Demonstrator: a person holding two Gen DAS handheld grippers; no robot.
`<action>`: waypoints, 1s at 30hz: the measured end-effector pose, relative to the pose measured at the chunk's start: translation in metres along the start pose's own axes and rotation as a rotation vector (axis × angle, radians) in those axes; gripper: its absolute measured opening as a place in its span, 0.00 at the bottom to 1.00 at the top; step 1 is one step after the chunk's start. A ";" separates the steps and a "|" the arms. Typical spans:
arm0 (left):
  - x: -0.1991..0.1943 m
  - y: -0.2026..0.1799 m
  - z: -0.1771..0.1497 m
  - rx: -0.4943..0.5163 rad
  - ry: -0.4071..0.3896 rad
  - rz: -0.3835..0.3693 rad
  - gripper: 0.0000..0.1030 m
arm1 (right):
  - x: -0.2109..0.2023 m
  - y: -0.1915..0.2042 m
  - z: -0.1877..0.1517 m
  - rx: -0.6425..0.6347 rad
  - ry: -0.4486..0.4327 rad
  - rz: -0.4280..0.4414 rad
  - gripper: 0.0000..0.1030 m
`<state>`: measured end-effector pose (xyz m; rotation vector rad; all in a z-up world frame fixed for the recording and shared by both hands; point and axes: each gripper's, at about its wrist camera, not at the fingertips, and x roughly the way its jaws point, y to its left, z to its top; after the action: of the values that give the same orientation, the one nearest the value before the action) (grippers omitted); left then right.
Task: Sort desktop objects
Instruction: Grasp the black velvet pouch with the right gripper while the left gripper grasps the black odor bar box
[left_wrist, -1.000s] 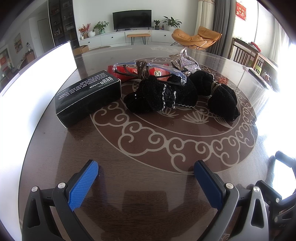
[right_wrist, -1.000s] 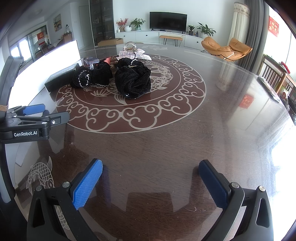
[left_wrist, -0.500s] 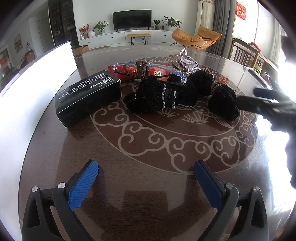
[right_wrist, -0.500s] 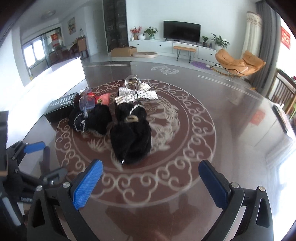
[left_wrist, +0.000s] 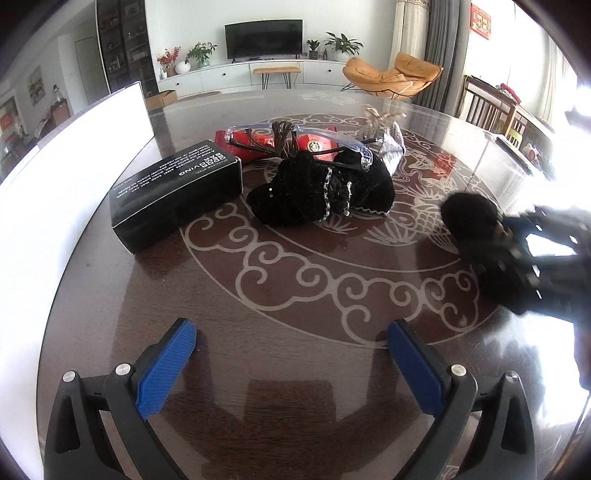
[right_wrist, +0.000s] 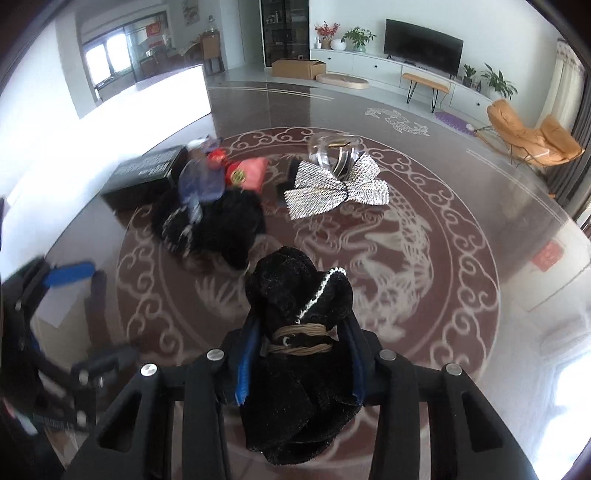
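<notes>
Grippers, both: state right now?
Left hand-held gripper: open, holding nothing.
Right hand-held gripper: closed on the black bundle.

The dark glossy bench (left_wrist: 295, 369) carries a pale scrollwork medallion. On it lie a black box (left_wrist: 177, 195), beside it a black fabric bundle (left_wrist: 321, 195) and a red packet (left_wrist: 258, 142); a silver bow (right_wrist: 336, 188) lies near a clear ring (right_wrist: 332, 151).

The right gripper (right_wrist: 301, 363) has closed on the black bundle (right_wrist: 299, 295) and pulled it nearer, away from the pile.
</notes>
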<state>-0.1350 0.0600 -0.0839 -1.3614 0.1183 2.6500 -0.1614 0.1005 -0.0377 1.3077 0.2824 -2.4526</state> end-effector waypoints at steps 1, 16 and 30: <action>0.000 0.000 0.000 0.000 0.000 0.000 1.00 | -0.009 0.005 -0.016 -0.012 -0.004 -0.010 0.40; 0.001 0.002 0.007 0.058 0.093 -0.033 1.00 | -0.048 0.008 -0.090 0.139 -0.095 -0.025 0.52; 0.016 0.063 0.112 0.496 0.202 -0.029 1.00 | -0.046 0.012 -0.087 0.106 -0.084 -0.036 0.59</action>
<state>-0.2452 0.0158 -0.0318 -1.4236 0.7179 2.2337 -0.0665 0.1284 -0.0480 1.2470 0.1577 -2.5768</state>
